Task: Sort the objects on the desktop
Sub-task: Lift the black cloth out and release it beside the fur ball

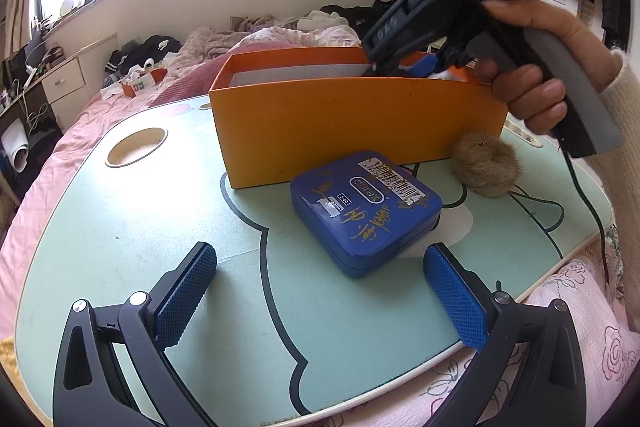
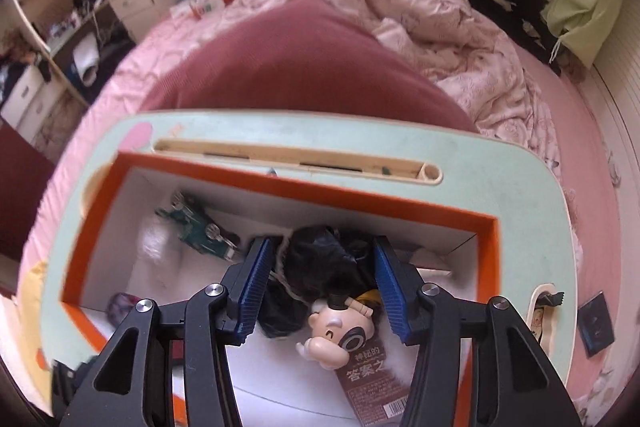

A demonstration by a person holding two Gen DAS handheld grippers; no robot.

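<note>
Blue ribbed pads of the left gripper (image 1: pixel 320 301) fill the bottom of the left wrist view, spread wide apart with nothing between them, released above the mint-green lap table (image 1: pixel 120 227). Just beyond them, at the centre of the frame, a blue tin (image 1: pixel 366 213) with gold scribbles and a barcode sticker lies flat on the table, close to the front wall of an orange box (image 1: pixel 340 131). A brown fluffy ball (image 1: pixel 486 167) sits at the box's right corner. At upper right a hand (image 1: pixel 532 67) grips the handle of the right gripper, whose tip dips into the box.

From the right wrist view, the right gripper (image 2: pixel 320 287) hangs over the open box (image 2: pixel 490 247), its jaws partly apart and pressing on nothing. Beneath them, in the lower middle of the frame, lie a black crumpled bag (image 2: pixel 320 255), a small doll's head (image 2: pixel 340 335) and a brown booklet (image 2: pixel 372 383). A green circuit board (image 2: pixel 196 223) rests at the box's left.
</note>
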